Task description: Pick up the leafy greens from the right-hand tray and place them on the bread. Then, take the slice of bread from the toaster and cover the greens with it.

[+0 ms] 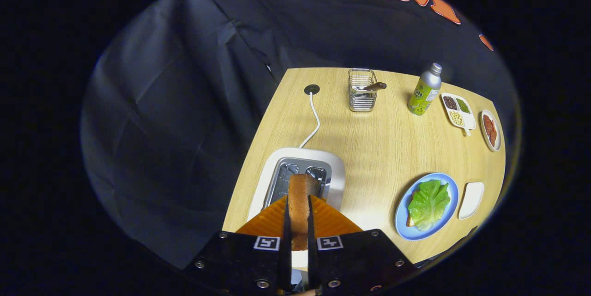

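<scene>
In the gripper view the gripper (298, 229) has its jaws clamped on the slice of bread (300, 203), which stands on edge between them, pressed from both sides, just above the slots of the white toaster (334, 171); the toaster sits at the near left corner of the counter (383, 143), close to the counter's left edge, and its white cord (315, 120) runs away to a round grommet (311, 89) near the far edge; to the right of the toaster a broad stretch of bare wood lies open as far as the blue plate (404, 220), well apart from the bread in the jaws; on the plate the leafy greens (429, 203) lie spread over the bread beneath them, of which a corner shows at the plate's near side; just beyond the plate on the right a small white tray (471, 200) sits near the counter's right edge; farther back stand a wire basket (362, 90) with a brown-handled utensil in it, a green bottle (425, 90) with a silver cap, a divided dish (458, 110) of beans and a small plate (491, 129) of reddish food; the counter is pale wood grain; black cloth hangs behind and to the left of it.
</scene>
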`<state>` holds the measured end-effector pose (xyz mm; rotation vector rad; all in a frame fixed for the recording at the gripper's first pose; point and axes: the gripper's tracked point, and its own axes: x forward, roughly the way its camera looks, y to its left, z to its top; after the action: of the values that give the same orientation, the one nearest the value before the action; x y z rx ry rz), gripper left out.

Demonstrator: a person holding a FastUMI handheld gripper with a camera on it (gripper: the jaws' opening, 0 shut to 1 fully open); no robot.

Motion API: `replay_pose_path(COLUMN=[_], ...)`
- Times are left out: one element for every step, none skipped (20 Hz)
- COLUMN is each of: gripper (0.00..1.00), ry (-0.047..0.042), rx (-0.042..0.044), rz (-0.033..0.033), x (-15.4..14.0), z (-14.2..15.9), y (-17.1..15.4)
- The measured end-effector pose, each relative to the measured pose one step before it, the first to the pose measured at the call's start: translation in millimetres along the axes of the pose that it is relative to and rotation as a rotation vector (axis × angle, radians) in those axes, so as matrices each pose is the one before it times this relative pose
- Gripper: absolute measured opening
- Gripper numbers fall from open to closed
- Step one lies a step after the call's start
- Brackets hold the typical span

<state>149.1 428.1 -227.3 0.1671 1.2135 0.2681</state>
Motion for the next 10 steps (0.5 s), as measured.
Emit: replay_pose_path(gripper=[0.15,0.15,0.15,0.15,0.15,0.15,0.15,0.15,0.15,0.15], ry=[-0.00935,-0.01052,-0.01041,-0.00731,-0.00884,-0.00442,-0.01533,-0.01845,-0.01506,-0.01232], rx=[0.01088,0.00863,0.00965,0.00961,0.01150,0.01041,0.00340,-0.00562,-0.00081,-0.00013], rz=[0.01688,0.01282,0.01245,0.01455,0.02355,0.02191,0.01428,0.00739,0.01152,0.01108], x=[-5.97,-6.02,-7.70,-6.51,-7.49,-7.43,-8.22,-8.21,-7.49,-5.34], z=[2.78,4.56,2.66,2.32,2.84,2.25,3.96,4.43,2.56,1.24], y=[1.60,-0.72,-0.93,-0.15,3.02,2.04,1.65,-1.16,-0.19,-0.91])
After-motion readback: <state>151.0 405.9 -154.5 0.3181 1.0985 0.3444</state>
